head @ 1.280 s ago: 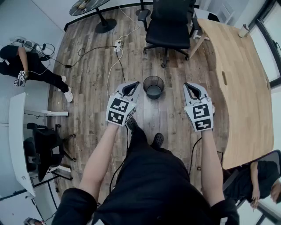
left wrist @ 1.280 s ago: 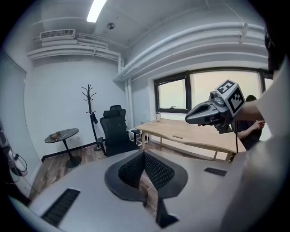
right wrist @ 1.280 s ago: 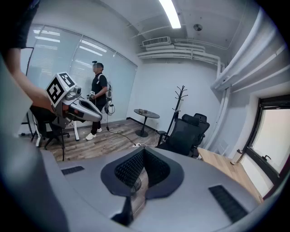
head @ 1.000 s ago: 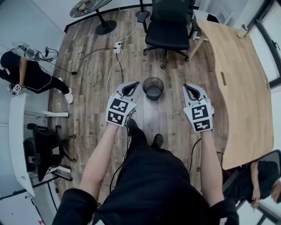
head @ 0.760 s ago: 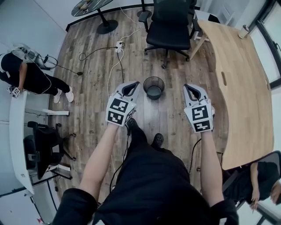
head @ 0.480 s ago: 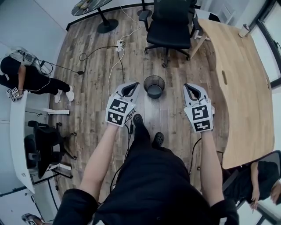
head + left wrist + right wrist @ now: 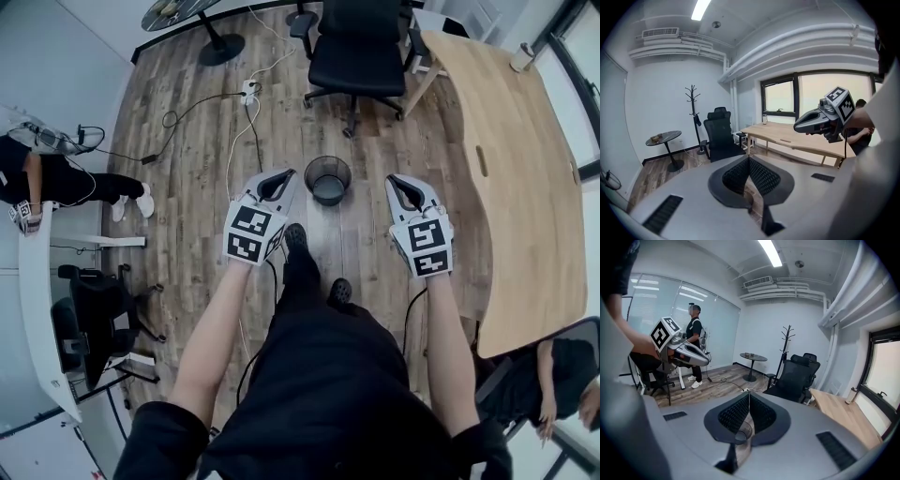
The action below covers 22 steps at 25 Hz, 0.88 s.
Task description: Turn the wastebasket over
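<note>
The left gripper [image 7: 280, 176] and right gripper [image 7: 399, 181] are hanging closed and empty either side of the wastebasket [image 7: 328, 180], which is looking light and stiff, best pinched at its rim

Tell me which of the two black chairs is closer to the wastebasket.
The black office chair just beyond the wastebasket, by the end of the wooden desk. The other black chair sits far off at the left, against the white desk.

Wood floor [image 7: 192, 202], upright wastebasket [image 7: 328, 180], office chair [image 7: 356, 52]
</note>
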Motion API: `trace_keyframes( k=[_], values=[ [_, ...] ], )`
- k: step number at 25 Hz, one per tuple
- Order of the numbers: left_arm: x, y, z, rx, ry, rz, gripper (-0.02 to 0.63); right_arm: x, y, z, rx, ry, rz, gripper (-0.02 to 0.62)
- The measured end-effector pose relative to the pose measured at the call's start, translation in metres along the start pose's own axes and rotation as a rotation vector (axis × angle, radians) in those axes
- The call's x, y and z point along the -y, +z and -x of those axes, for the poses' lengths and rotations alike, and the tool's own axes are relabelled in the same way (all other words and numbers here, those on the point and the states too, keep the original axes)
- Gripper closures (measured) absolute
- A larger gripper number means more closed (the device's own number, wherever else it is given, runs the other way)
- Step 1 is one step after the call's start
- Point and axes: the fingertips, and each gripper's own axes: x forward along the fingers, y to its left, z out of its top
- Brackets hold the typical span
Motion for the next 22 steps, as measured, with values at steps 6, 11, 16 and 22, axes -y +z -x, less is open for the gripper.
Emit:
trace_keyframes(
  k=[6, 11, 16, 22],
  values=[
    [-0.037, -0.007, -0.03, -0.003, -0.031, 0.03, 0.589, 0.012, 0.009, -0.046, -0.05, -0.022, -0.01, 0.563],
    [-0.093, -0.02, -0.062, -0.028, -0.077, 0.062, 0.589, 0.015, 0.02, -0.108, -0.103, -0.033, -0.034, 0.561],
    [-0.154, -0.033, -0.099, -0.054, -0.129, 0.117, 0.589, 0.009, 0.016, -0.168, -0.21, -0.034, -0.041, 0.561],
    [-0.191, -0.051, -0.134, -0.104, -0.223, 0.134, 0.589, 0.008, 0.007, -0.209, -0.306, -0.069, -0.081, 0.561]
  ],
)
